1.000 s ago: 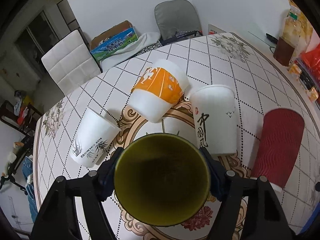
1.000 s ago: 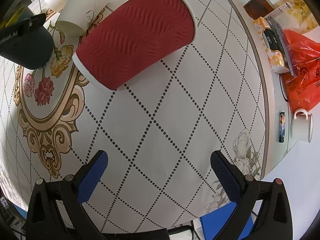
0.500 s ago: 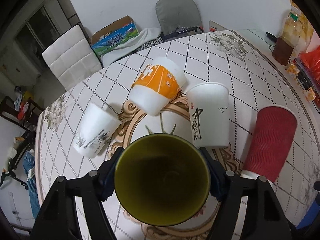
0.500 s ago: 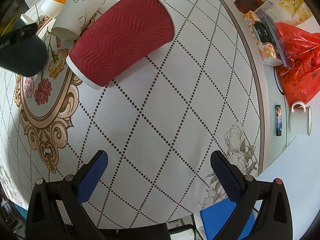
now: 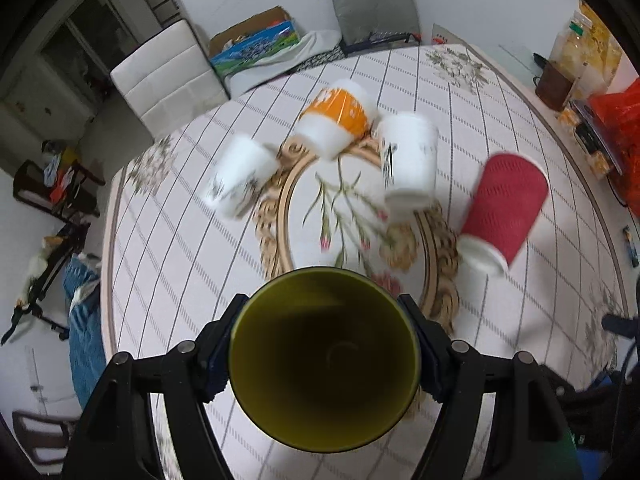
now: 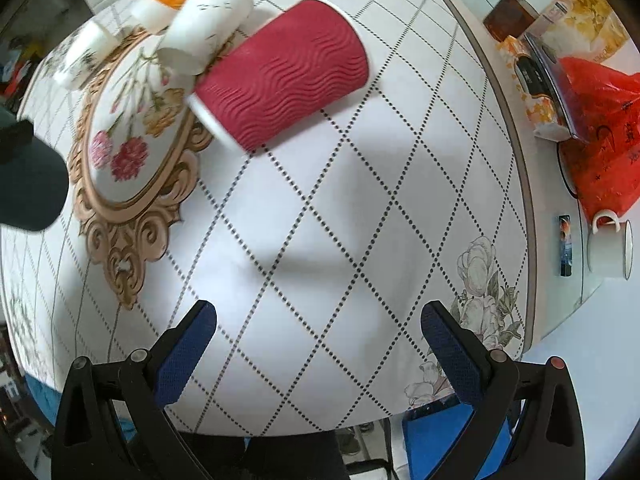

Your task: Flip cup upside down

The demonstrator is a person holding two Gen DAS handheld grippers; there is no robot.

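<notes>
The left gripper is clamping the green cup by its sides, both pads pressed against the wall just below the rim, the open mouth facing the camera at the lower centre of the left wrist view. Against a second ago, the table and its cups are sitting smaller and farther off and are streaked with blur, so the cup is being carried up and away from the surface. The red ribbed cup, the orange and white cup and two white cups are already standing upside down, so the green one looks to be the last, lifted but not yet turned over. The right gripper is hanging wide open over bare tablecloth at the bottom of its view, holding nothing, and is also rising.
</notes>
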